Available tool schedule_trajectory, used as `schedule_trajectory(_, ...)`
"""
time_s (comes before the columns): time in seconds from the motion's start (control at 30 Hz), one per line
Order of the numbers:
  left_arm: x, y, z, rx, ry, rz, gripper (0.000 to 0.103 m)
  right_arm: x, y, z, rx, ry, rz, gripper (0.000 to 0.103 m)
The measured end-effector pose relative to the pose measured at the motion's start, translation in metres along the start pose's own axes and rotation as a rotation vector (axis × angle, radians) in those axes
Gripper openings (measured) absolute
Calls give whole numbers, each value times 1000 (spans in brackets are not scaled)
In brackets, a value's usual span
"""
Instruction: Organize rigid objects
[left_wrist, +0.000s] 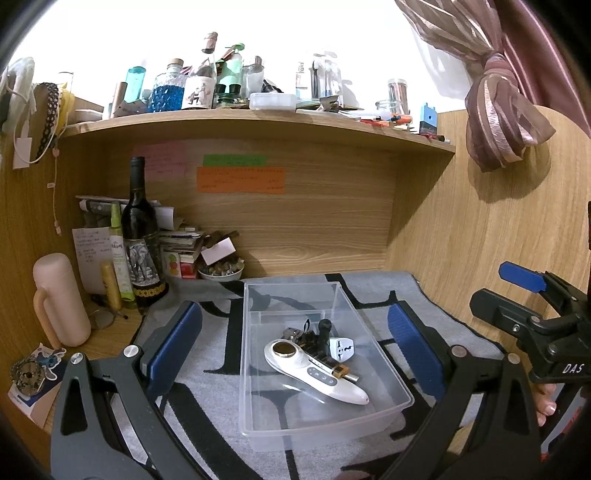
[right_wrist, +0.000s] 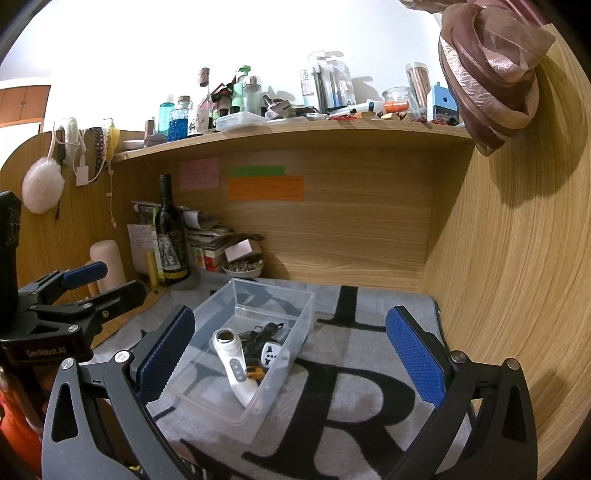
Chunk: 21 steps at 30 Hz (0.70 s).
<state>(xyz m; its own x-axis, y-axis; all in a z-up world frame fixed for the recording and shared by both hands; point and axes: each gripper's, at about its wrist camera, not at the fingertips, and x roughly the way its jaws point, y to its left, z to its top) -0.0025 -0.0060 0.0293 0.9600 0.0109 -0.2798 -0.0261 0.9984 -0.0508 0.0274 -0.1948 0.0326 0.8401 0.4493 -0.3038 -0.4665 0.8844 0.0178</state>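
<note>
A clear plastic bin (left_wrist: 384, 373) (right_wrist: 295, 321) sits on a grey mat with black letters. Inside lie a white handheld device (left_wrist: 317, 373) (right_wrist: 234, 365), a white plug adapter (left_wrist: 342, 349) (right_wrist: 271, 353), a small brass padlock (left_wrist: 341, 370) (right_wrist: 255, 373) and dark small items (left_wrist: 314, 334) (right_wrist: 264, 330). My left gripper (left_wrist: 295, 343) is open and empty, its blue pads either side of the bin. My right gripper (right_wrist: 291, 354) is open and empty, over the bin's right side and the mat. Each gripper shows at the edge of the other's view.
A wine bottle (left_wrist: 142, 236) (right_wrist: 170, 236), a pink mug (left_wrist: 61, 299), a bowl of small stones (left_wrist: 221, 272) (right_wrist: 243, 267) and stacked papers crowd the back left. A cluttered shelf (left_wrist: 258, 122) runs above. A wooden side wall (right_wrist: 509, 258) stands on the right.
</note>
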Motion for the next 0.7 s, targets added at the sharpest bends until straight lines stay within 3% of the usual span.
schedule_trajectory(0.7, 4, 5, 0, -48, -4, -6, 102, 2, 1, 0, -3, 8, -2, 103)
